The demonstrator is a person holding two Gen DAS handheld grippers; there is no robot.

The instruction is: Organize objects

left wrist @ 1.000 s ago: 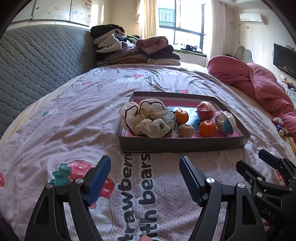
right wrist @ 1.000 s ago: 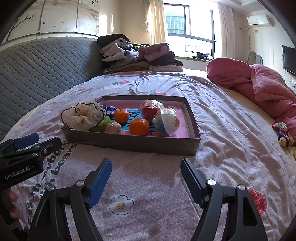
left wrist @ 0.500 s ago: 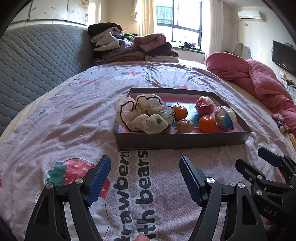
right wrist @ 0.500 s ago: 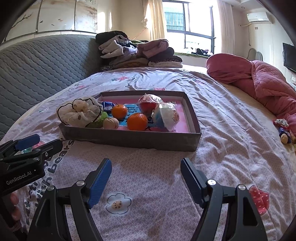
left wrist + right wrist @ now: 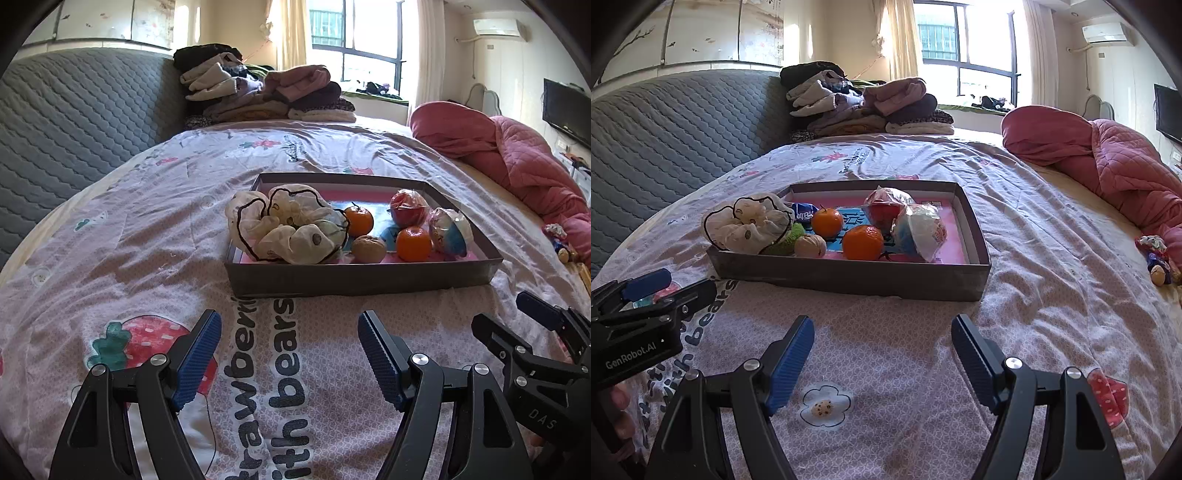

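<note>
A shallow grey box [image 5: 354,280] [image 5: 857,275] lies on the bed ahead of both grippers. Inside it are a cream scrunchie with black edging [image 5: 291,229] [image 5: 750,223], two oranges [image 5: 413,243] [image 5: 862,242], a walnut [image 5: 368,249] [image 5: 810,245], a red wrapped ball [image 5: 408,208] [image 5: 884,208], a blue-and-white wrapped toy [image 5: 450,230] [image 5: 919,234], a green piece [image 5: 788,238] and a blue packet [image 5: 803,214]. My left gripper [image 5: 290,341] stands open over the sheet, short of the box, nothing between its fingers. My right gripper [image 5: 882,343] is open and empty too, also short of the box.
A grey quilted headboard [image 5: 74,110] runs along the left. Folded clothes [image 5: 266,96] are stacked at the far end of the bed. A pink quilt [image 5: 517,155] is heaped at the right, with small toys [image 5: 1156,258] beside it near the bed's right edge.
Both views have tilted slightly, so the box sits a little lower and farther in the frames. Both grippers stay open, and the objects in the box have not moved.
</note>
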